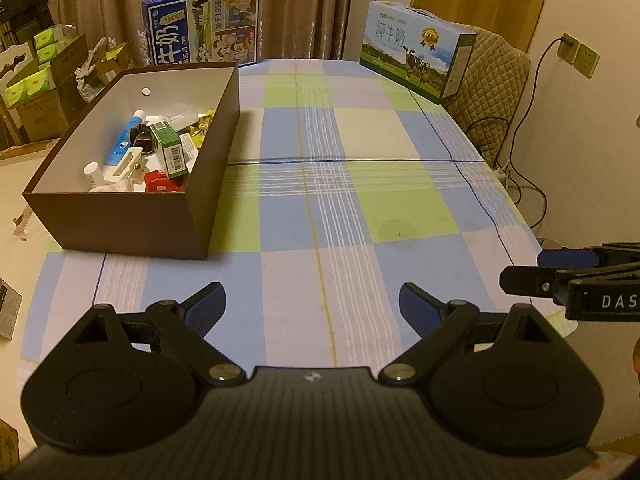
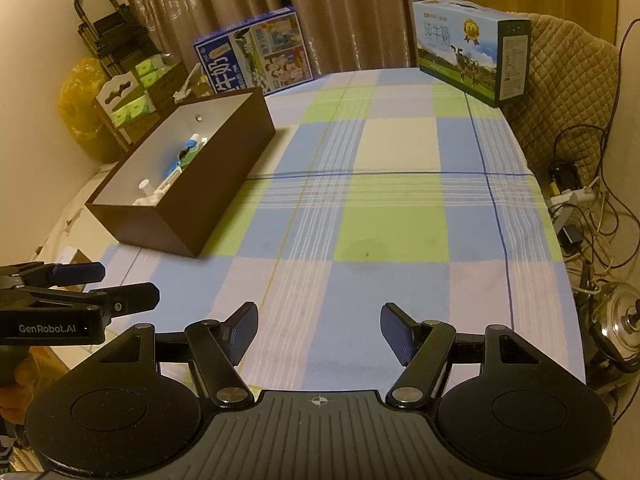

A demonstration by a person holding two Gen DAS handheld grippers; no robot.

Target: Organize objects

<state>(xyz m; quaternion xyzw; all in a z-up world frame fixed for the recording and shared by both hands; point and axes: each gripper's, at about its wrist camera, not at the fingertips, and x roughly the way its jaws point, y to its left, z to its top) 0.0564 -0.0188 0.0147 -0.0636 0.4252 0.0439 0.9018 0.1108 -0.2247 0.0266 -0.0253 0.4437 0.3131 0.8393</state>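
A brown open box (image 1: 120, 216) stands at the table's left and also shows in the right wrist view (image 2: 160, 224). It holds several small items: a blue tube (image 1: 126, 136), a green carton (image 1: 170, 148), a white clip (image 1: 124, 166), a red item (image 1: 162, 182). My left gripper (image 1: 312, 306) is open and empty over the table's near edge, right of the box. My right gripper (image 2: 318, 330) is open and empty over the near edge. Each gripper shows at the edge of the other's view: the right one (image 1: 528, 270), the left one (image 2: 120, 284).
The checked tablecloth (image 1: 360, 184) covers the table. A blue milk carton case (image 1: 200, 28) stands behind the box, and a light-blue milk case (image 1: 416, 52) at the far right. A padded chair (image 1: 492, 76), cables and a metal pot (image 2: 624, 320) lie to the right.
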